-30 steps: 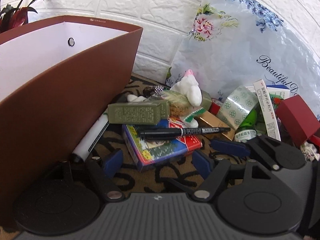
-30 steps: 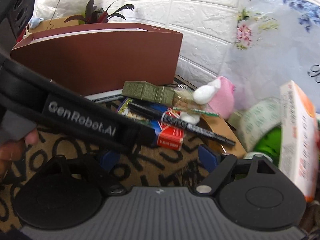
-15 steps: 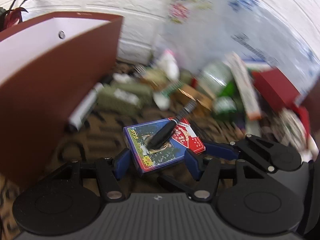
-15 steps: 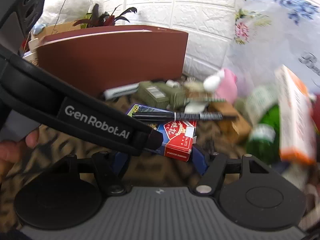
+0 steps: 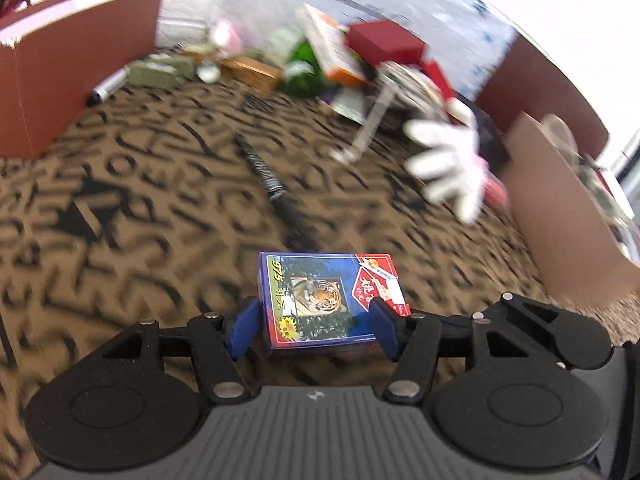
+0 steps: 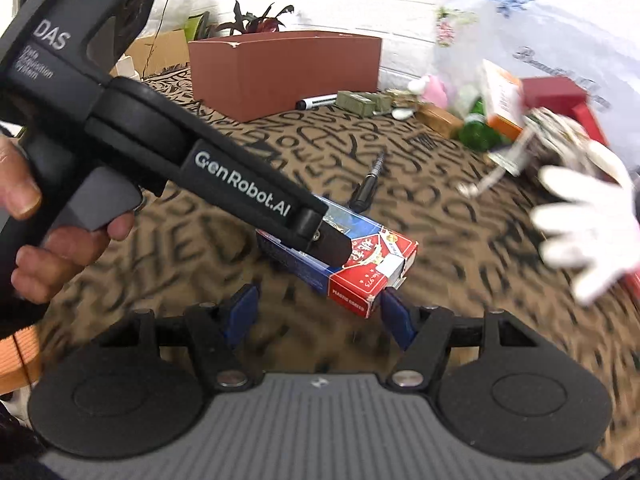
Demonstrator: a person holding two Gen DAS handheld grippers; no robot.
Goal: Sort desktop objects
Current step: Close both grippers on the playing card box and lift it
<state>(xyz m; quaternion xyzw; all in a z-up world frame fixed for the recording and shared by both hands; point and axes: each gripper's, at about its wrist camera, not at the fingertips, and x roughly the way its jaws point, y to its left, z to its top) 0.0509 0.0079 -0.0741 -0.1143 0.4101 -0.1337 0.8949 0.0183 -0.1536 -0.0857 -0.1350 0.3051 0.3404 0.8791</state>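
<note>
A brown mat (image 5: 132,184) printed with black letters covers the surface, and a white brick wall is seen behind it.

A blue and red card box (image 5: 330,298) with a tiger picture is held between the blue pads of the left gripper (image 5: 316,326); the jaws are closed against its two sides, and the box is seen above the mat. In the right wrist view the same card box (image 6: 368,264) is seen clamped at the tip of the left gripper (image 6: 320,236), whose black body reaches in from the left and is gripped by a bare hand (image 6: 48,236). The right gripper (image 6: 318,314) is set just below the box with its blue pads spread apart, and nothing is held between them; whether the right pad touches the box corner cannot be told.

A black pen (image 5: 276,196) is seen lying on the mat just beyond the box. To the right, a white-gloved hand (image 5: 448,164) is seen blurred above the mat. A brown paper bag (image 5: 76,60) stands at the far left, with a white marker (image 5: 106,88) and an olive box (image 5: 160,72) beside it. A pile of items lies along the wall, among them a green bottle (image 5: 304,68), an orange and white box (image 5: 328,48) and a dark red box (image 5: 384,42). A cardboard box (image 5: 568,216) stands at the right.
</note>
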